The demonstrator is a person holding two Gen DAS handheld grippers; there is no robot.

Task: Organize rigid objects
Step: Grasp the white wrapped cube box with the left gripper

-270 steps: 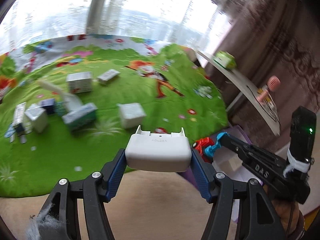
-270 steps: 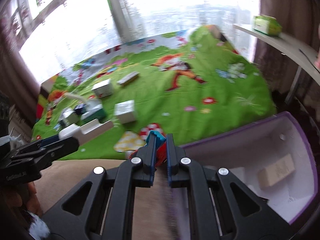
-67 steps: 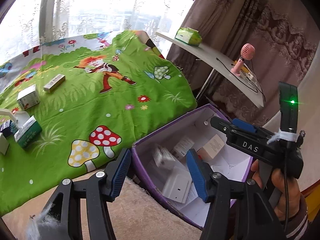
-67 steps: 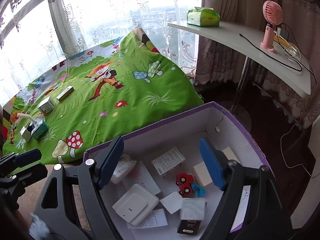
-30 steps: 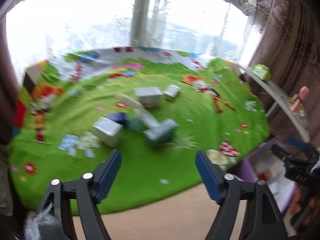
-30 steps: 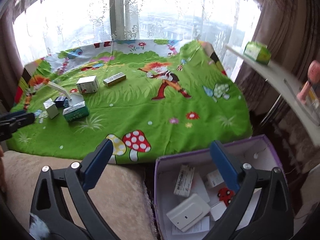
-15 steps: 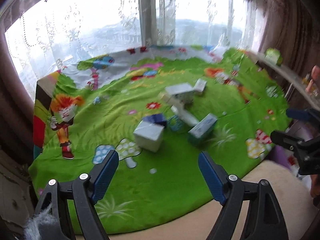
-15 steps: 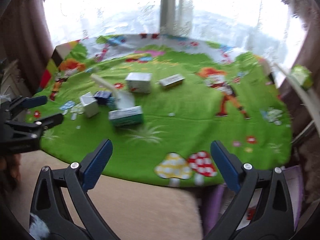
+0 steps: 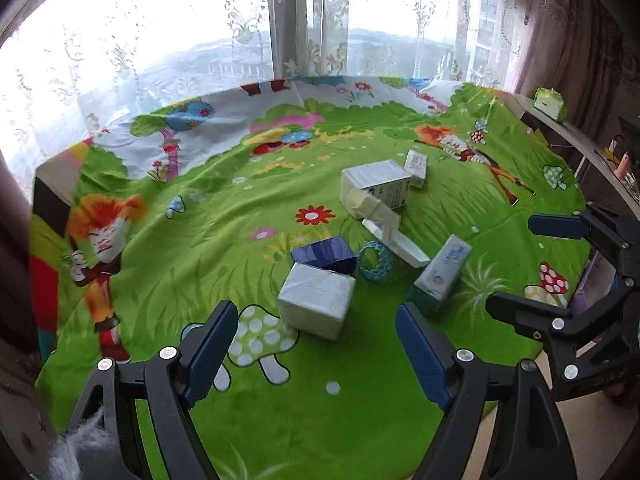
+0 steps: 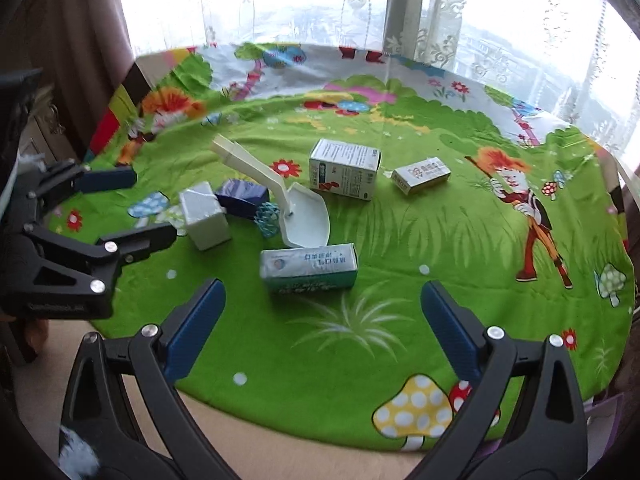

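While both the left gripper (image 9: 310,354) and right gripper (image 10: 322,326) hover empty with jaws spread wide, bare green play mat (image 10: 360,344) lies before them. Beyond it, around a white scoop (image 10: 280,196), cluster a teal-edged carton (image 10: 308,268), a white box (image 9: 316,300), a dark blue box (image 9: 324,254) and a blue mesh ring (image 9: 374,260).

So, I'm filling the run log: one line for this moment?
left gripper: open, empty | right gripper: open, empty | nearest: white box, teal carton | on mat
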